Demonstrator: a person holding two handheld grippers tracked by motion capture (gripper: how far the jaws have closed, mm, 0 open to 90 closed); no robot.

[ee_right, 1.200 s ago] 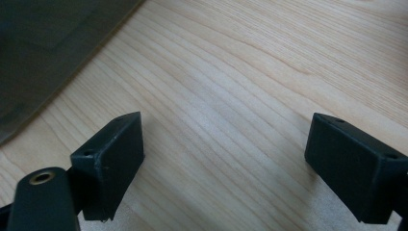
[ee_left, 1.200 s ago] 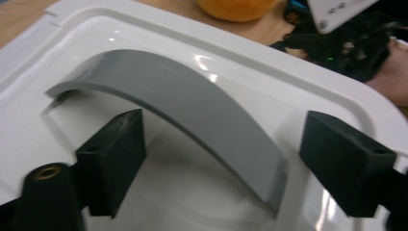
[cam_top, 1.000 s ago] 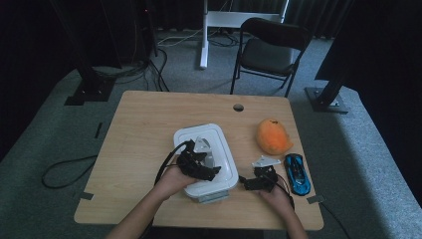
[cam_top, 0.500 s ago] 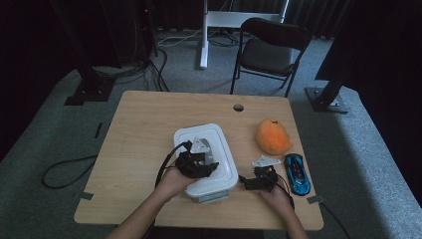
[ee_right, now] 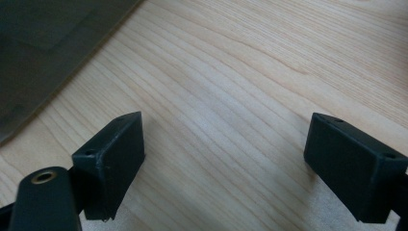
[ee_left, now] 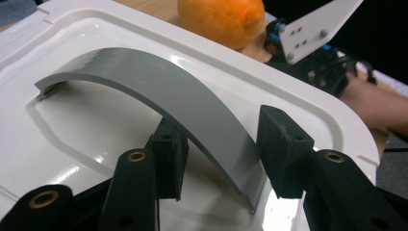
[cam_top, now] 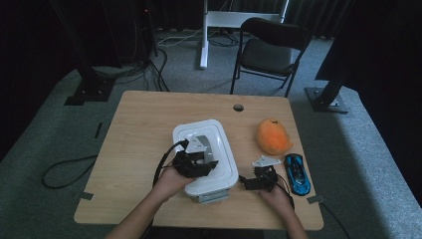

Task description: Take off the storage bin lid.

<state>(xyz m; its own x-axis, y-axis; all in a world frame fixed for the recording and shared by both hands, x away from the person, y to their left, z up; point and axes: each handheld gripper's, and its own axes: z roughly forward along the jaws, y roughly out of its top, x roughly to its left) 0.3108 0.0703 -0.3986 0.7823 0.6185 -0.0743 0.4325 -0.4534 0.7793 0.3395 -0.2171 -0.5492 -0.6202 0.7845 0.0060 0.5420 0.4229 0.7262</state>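
A white box [cam_top: 221, 149] with a recessed lid [ee_left: 86, 139] stands on the table's middle. An arched grey handle [ee_left: 168, 91] rises from the lid [cam_top: 201, 144]. My left gripper [ee_left: 221, 154] straddles that handle near its right end. Its jaws have just been closing with the handle between them, and the pads [ee_left: 281, 149] now sit against the handle's edges. From above, the left gripper [cam_top: 199, 162] lies over the lid's near half. My right gripper [ee_right: 223, 154] hovers open above bare wood, right of the box [cam_top: 246, 181], with nothing between its fingers.
An orange plush toy [cam_top: 272, 135] lies right of the box, and a blue toy car [cam_top: 297, 173] lies near the table's right edge [cam_top: 298, 149]. A dark surface [ee_right: 43, 48] fills the right gripper view's upper left. A chair [cam_top: 268, 55] stands beyond the table.
The left hand has shifted slightly at the handle on the lid. The right hand and the other objects have not moved.
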